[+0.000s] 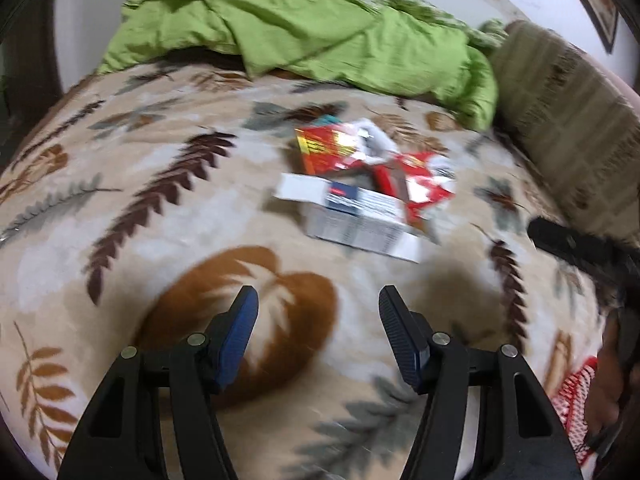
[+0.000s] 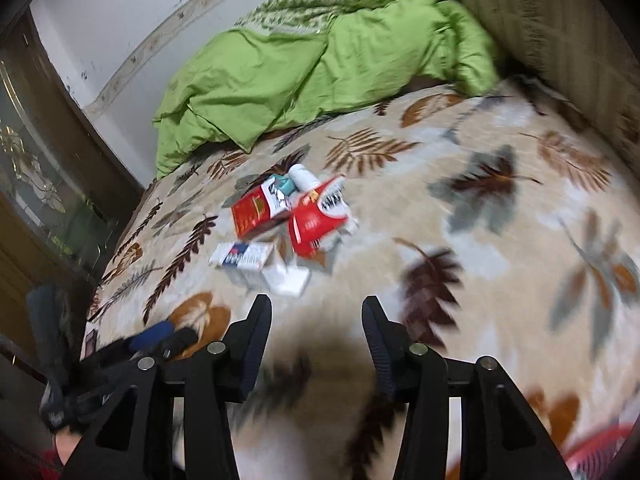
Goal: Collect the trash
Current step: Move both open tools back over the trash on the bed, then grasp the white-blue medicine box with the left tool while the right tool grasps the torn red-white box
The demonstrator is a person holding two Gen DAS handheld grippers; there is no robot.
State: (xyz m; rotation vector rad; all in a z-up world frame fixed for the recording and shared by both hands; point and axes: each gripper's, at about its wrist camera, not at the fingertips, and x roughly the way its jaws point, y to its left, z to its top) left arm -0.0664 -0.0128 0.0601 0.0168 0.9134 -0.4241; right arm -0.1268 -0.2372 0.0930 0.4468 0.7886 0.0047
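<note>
Trash pile (image 1: 360, 184) is lying uncollected mid-bed (image 1: 120, 208) | left gripper (image 1: 318, 300), right gripper (image 2: 317, 312) are being held apart, empty | collecting is pending

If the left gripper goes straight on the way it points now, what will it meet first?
Probably the blanket first, since the left gripper points down at it with open, empty jaws. Just beyond lies the white box, nearest of the trash. Depth is unclear.

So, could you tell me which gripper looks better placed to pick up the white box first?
Probably the left gripper: open and empty, the white box lies straight beyond its fingertips. From the right gripper it sits off to the left.
</note>
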